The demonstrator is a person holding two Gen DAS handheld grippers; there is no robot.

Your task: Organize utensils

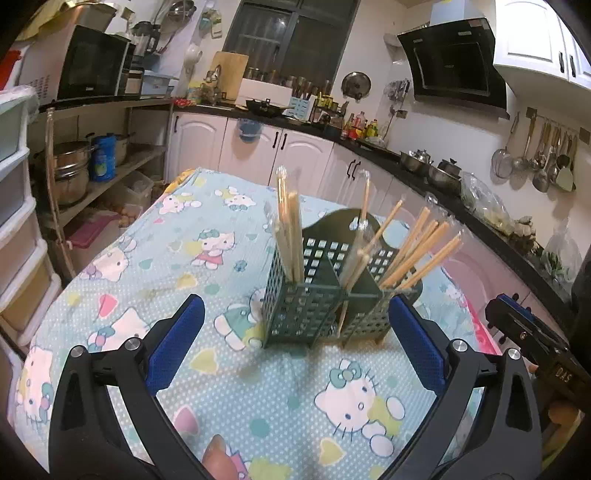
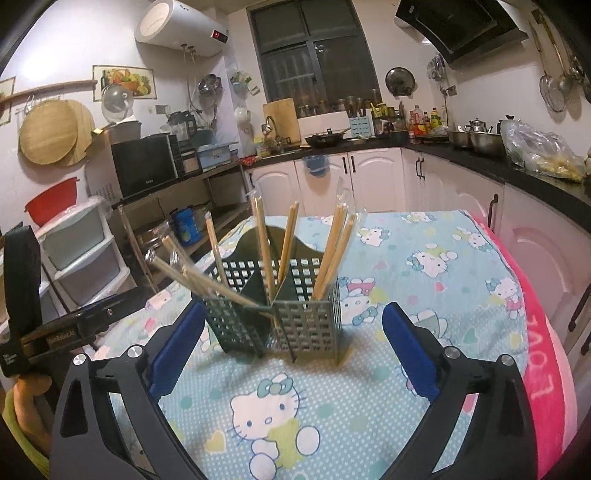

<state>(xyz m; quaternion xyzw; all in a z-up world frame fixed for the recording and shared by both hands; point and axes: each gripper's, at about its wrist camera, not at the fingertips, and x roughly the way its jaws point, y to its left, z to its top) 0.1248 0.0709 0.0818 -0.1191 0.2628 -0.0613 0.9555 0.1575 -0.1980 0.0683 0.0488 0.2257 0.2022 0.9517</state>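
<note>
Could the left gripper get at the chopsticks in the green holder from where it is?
Probably yes. The left gripper is open and empty, and the green holder stands straight ahead on the tablecloth. Nothing lies between, and the chopsticks stick up freely.

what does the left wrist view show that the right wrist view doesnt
Only the left wrist view shows the utensil rail with ladles hanging along the right wall, and the steel pots on the low shelf. Only the right wrist view shows the water heater, the round wooden boards and the red basin. Both show the green caddy holding wrapped chopsticks on the cartoon-cat cloth, the microwave, and wide-open blue-padded jaws holding nothing.
</note>
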